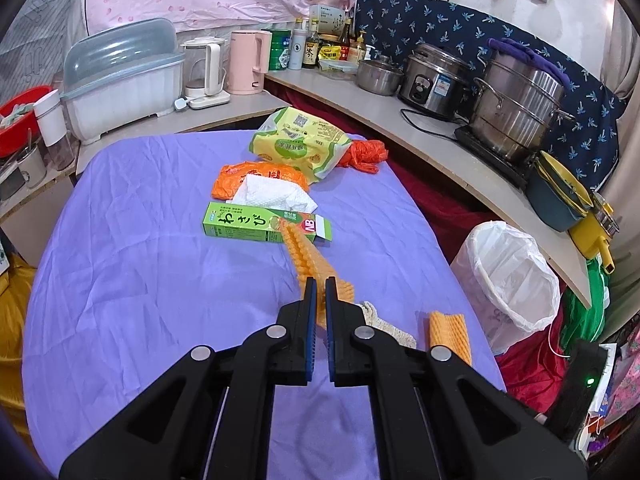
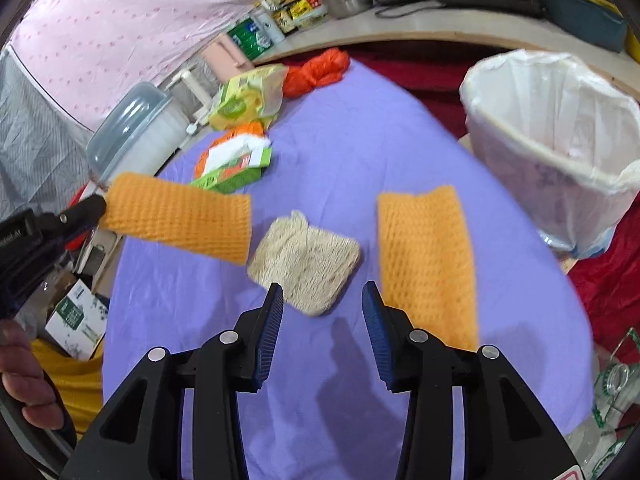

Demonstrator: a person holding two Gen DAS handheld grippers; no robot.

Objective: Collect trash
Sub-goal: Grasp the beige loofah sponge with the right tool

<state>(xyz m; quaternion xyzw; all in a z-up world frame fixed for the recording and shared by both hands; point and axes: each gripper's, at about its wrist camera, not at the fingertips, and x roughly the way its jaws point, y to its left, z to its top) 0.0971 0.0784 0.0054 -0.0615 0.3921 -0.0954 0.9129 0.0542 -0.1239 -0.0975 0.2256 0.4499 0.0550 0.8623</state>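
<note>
The left tool [image 1: 320,286] pinches one end of an orange foam net sleeve [image 2: 176,220], lifted off the purple cloth desk [image 1: 140,280], likely for the white-lined trash bin [image 2: 560,152] beside it. The right tool [image 2: 323,300] is wide open and holds nothing, above a beige woven pad [image 2: 308,256]. Another orange foam sleeve [image 2: 428,264] lies flat nearby. The bin's inside is hard to see, and this view is blurry.
</note>
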